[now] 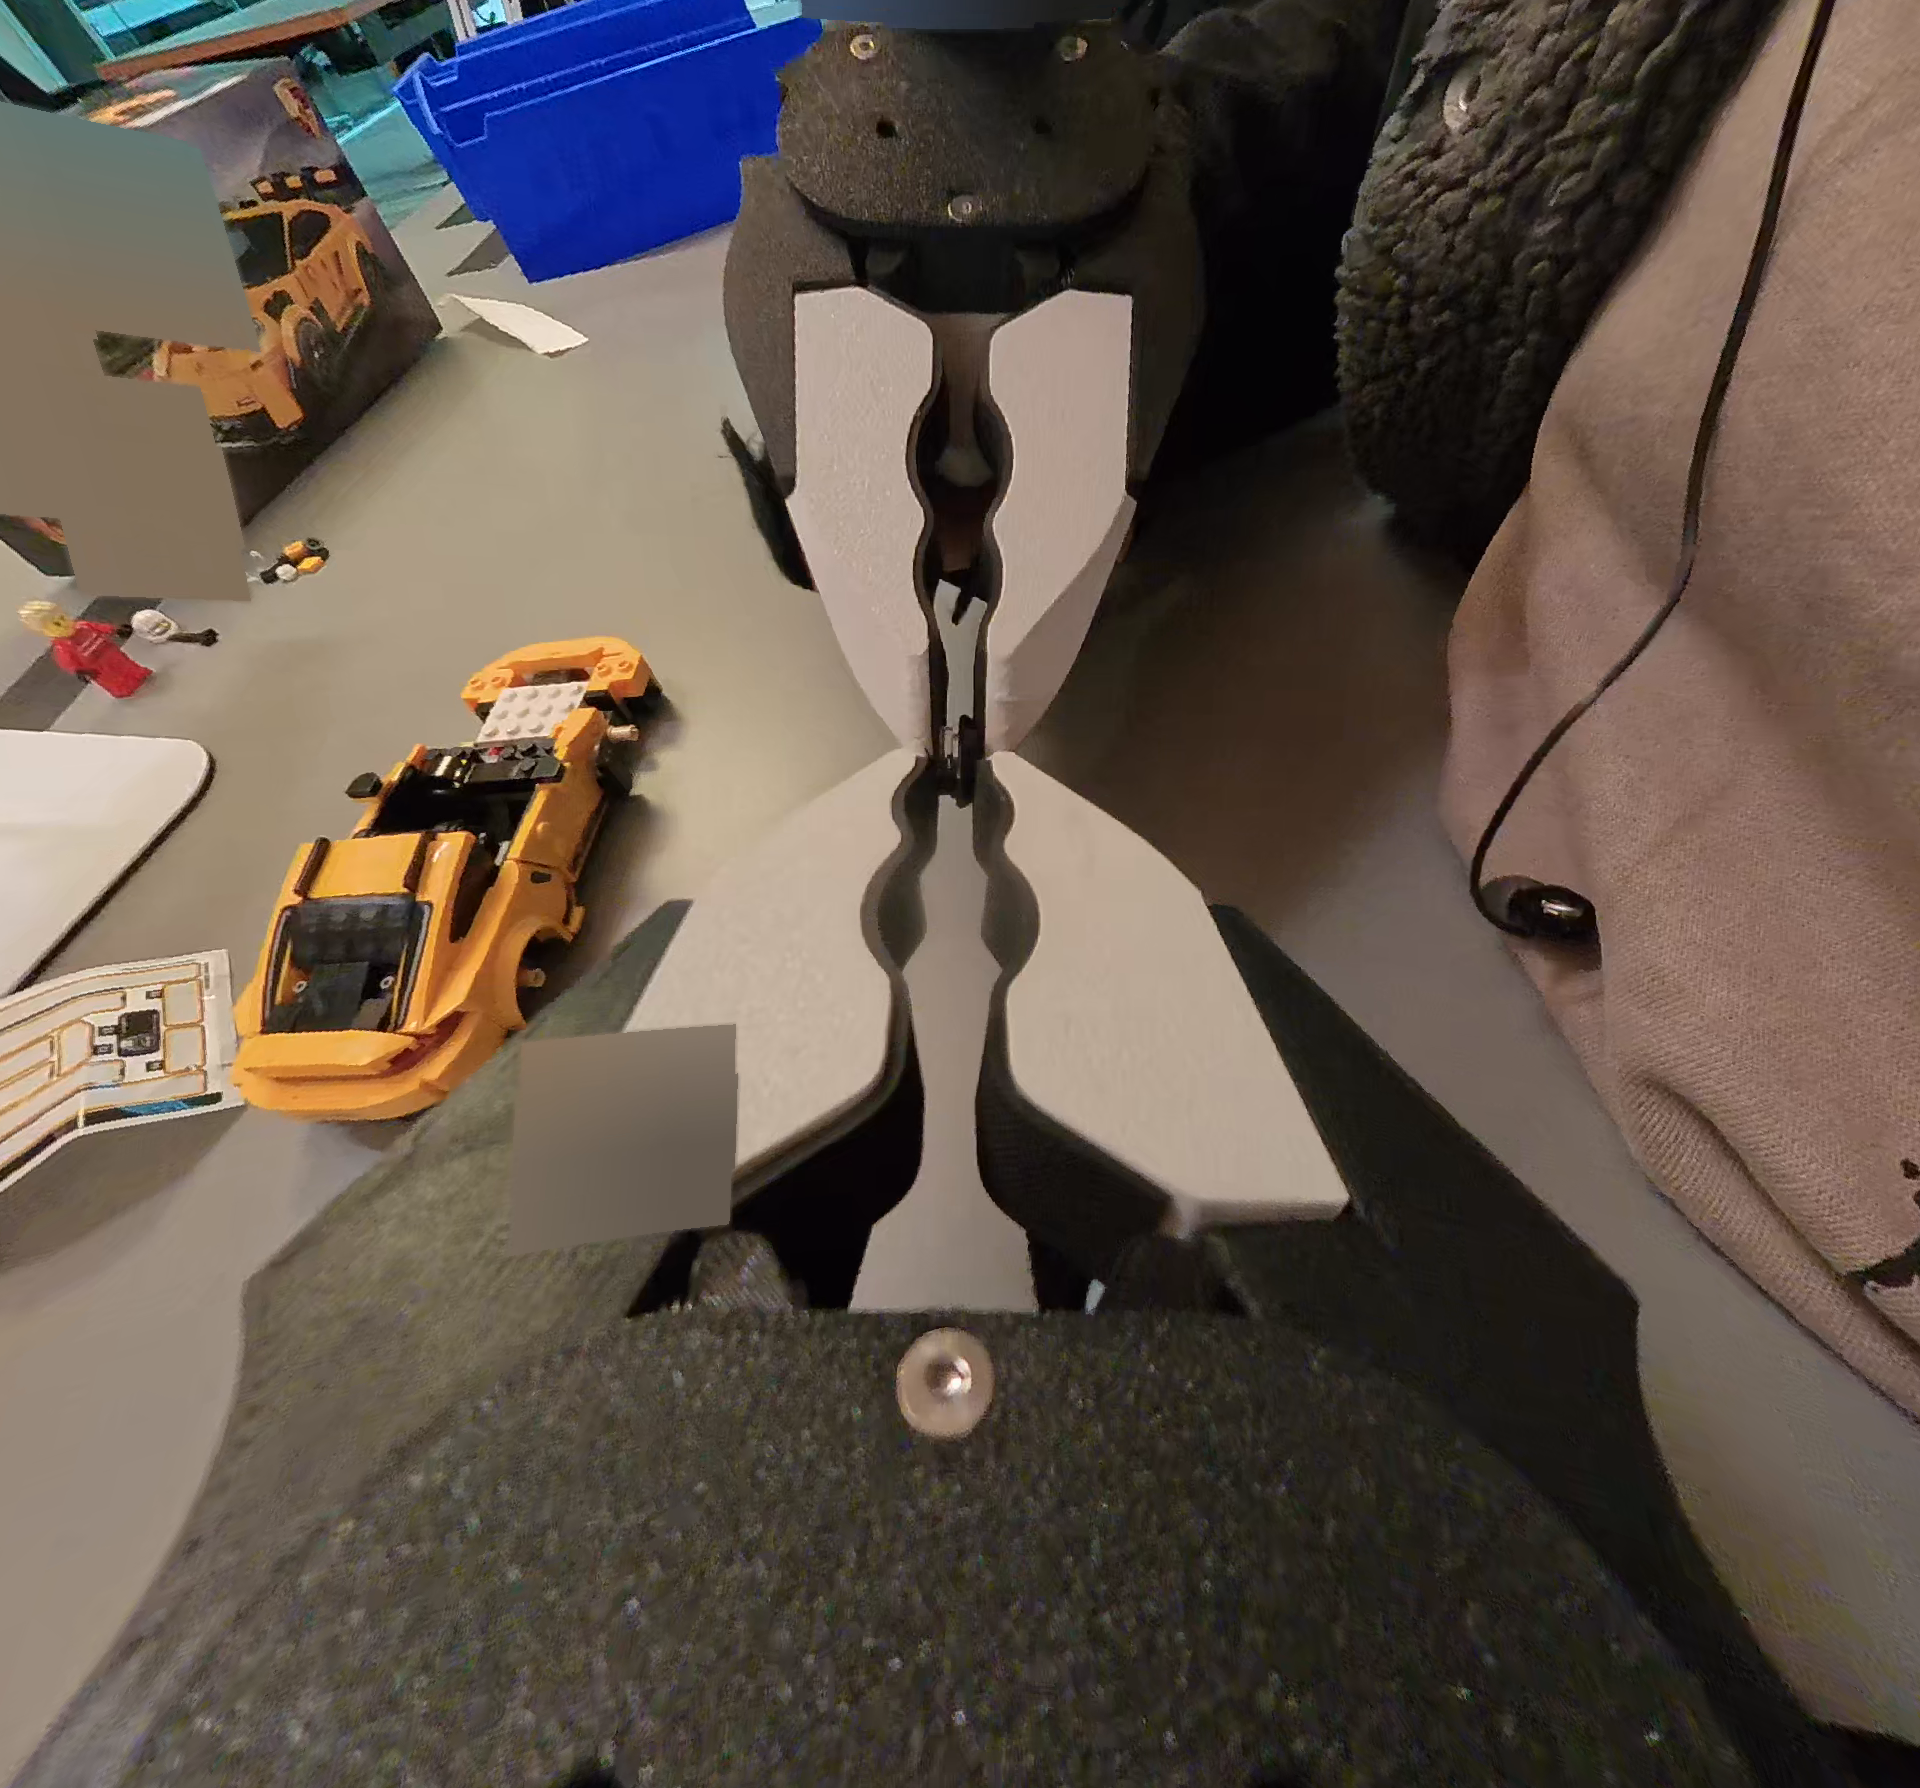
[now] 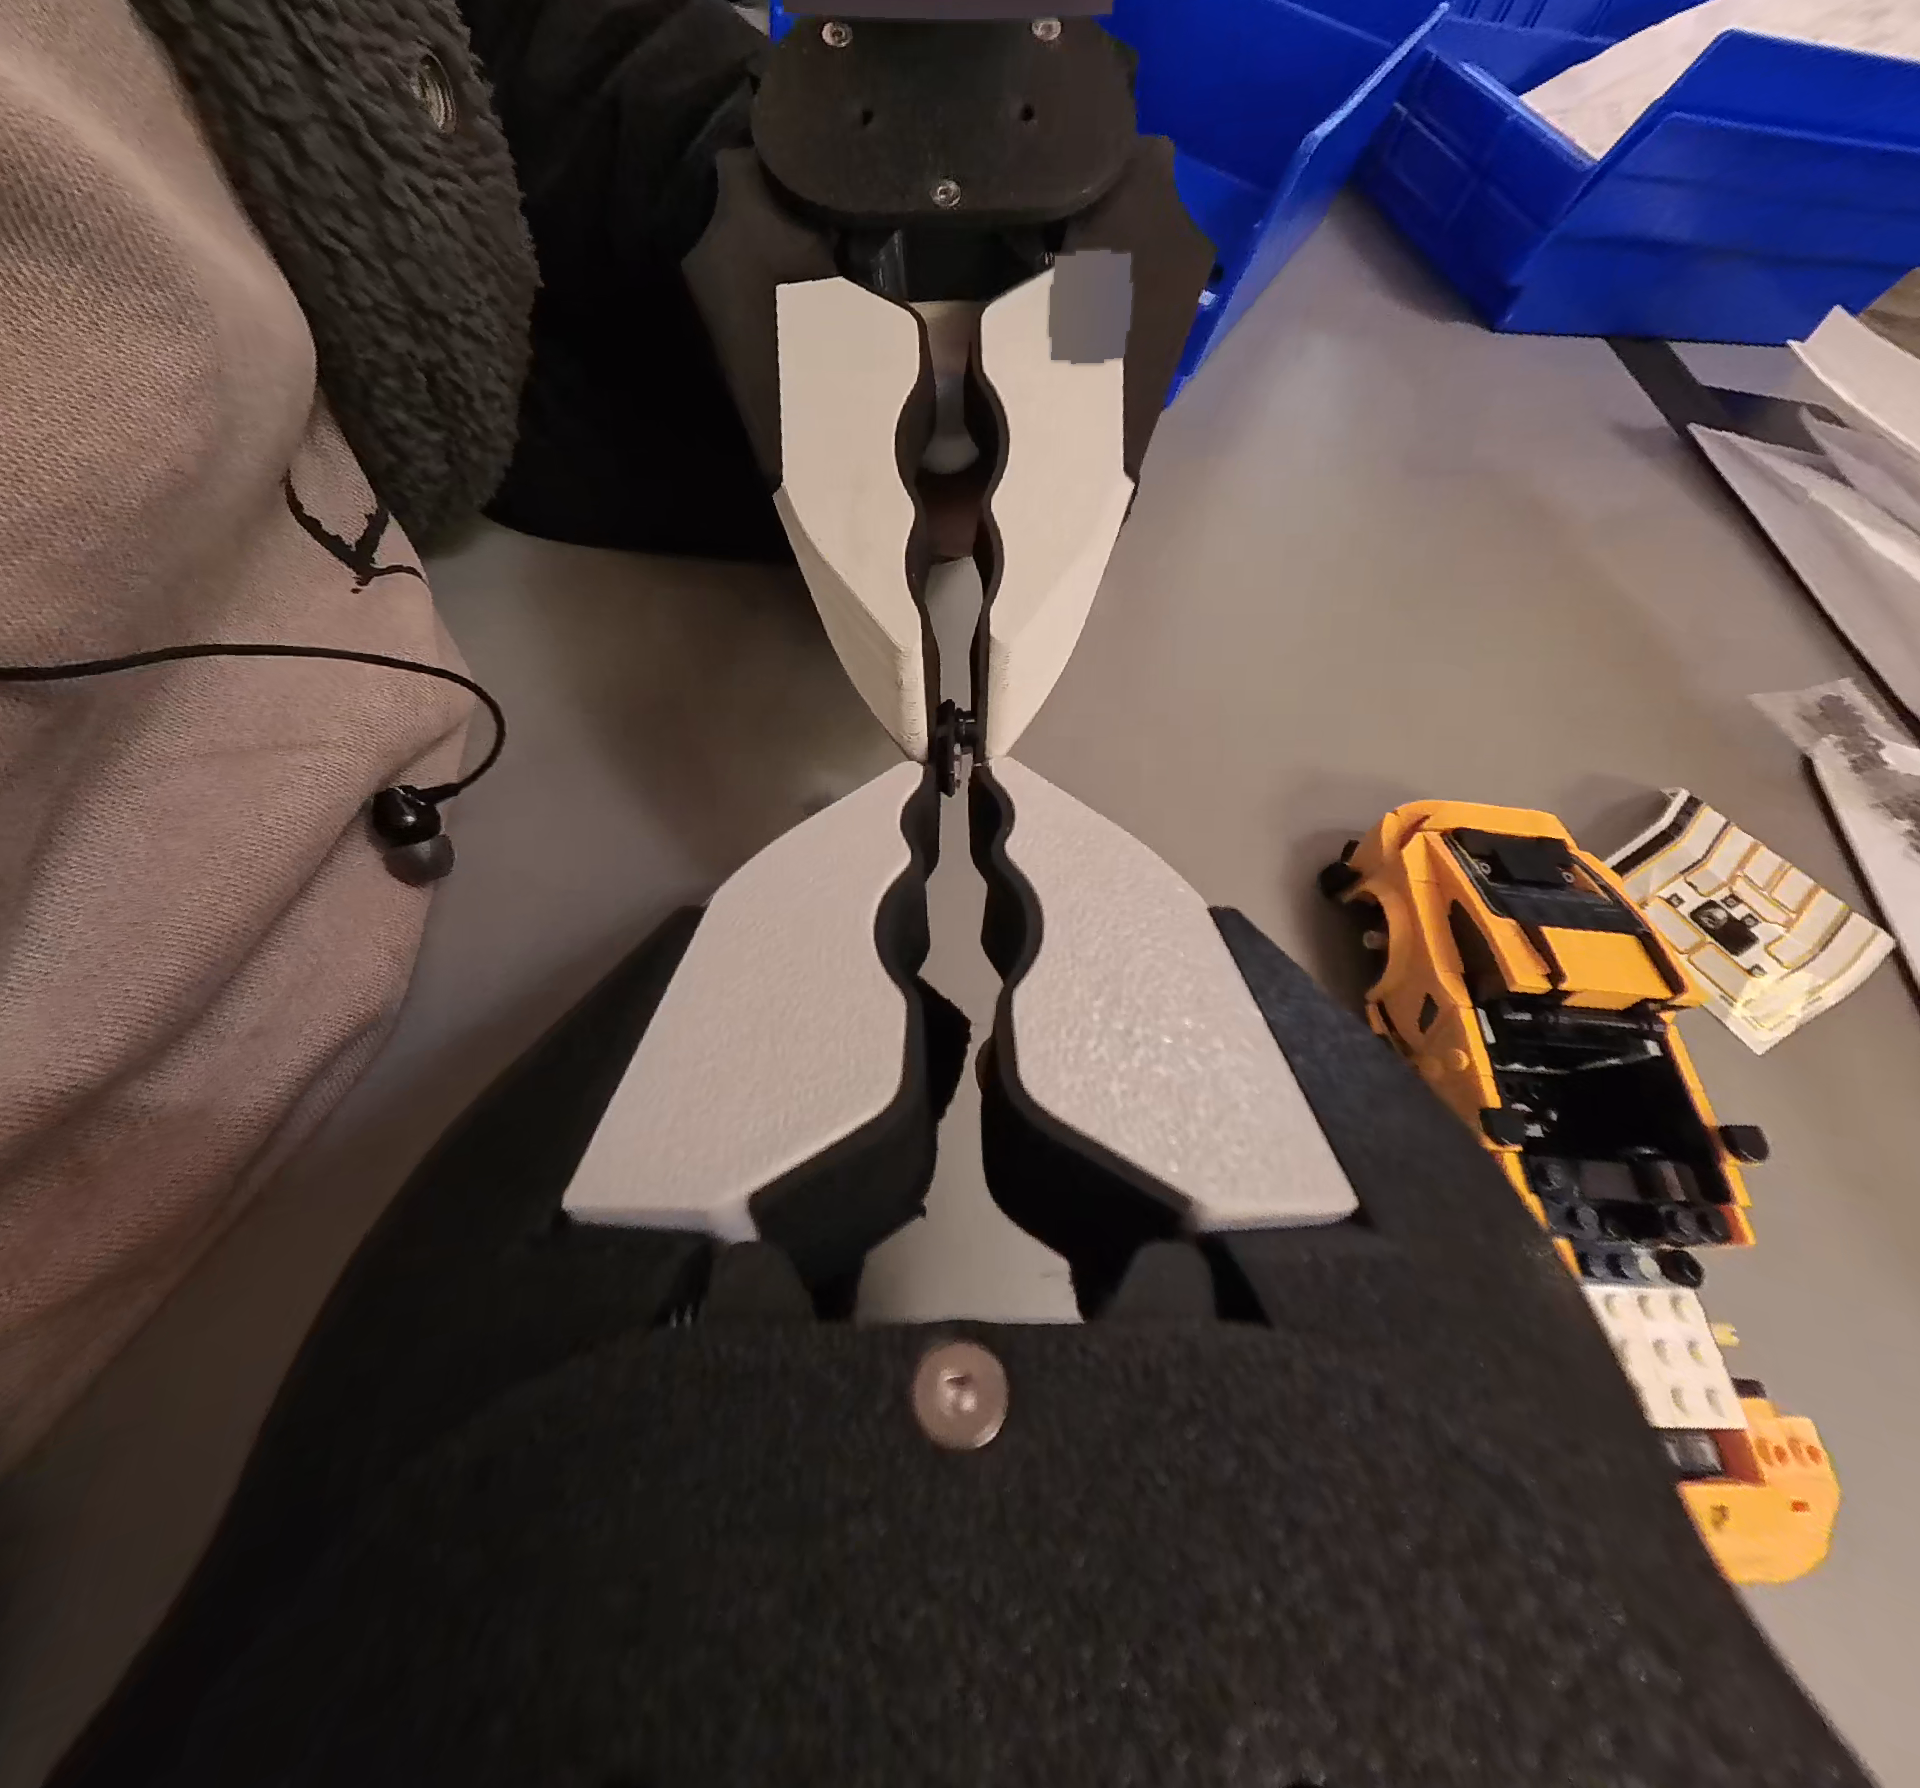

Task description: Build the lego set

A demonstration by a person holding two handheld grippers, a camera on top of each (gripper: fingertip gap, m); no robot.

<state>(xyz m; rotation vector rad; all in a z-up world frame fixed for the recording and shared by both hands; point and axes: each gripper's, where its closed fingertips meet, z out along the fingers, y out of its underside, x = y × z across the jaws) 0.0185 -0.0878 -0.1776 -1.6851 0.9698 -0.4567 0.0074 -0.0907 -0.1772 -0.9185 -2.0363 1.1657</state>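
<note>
Your left gripper (image 1: 948,767) and right gripper (image 2: 954,770) meet tip to tip in mid-air above the grey table (image 1: 623,450), each nearly closed and pinching a tiny black lego piece (image 1: 951,751) at the very fingertips; likely you hold them nose to nose so two small parts can be pressed together off the model, but whether it is one part or two, and whether they are joined, can't be told, since the white fingers cover most of it. The piece's shape is unreadable in the right wrist view too (image 2: 954,746). Off to your left lies the half-built orange lego sports car (image 1: 416,897), roof open, grey studded plate at the rear, well apart from both grippers, probably parked until the sub-part is ready. Just beside its nose sits a white sticker sheet (image 1: 114,1042). Farther out: a red minifigure (image 1: 88,647) lying down, a few loose small bits (image 1: 296,559), the printed set box (image 1: 301,284) and blue plastic bins (image 1: 613,138). A grey-beige sweater (image 1: 1714,699) with a dangling black earbud (image 1: 1538,912) fills the other side. The car's far wheels are hidden.
</note>
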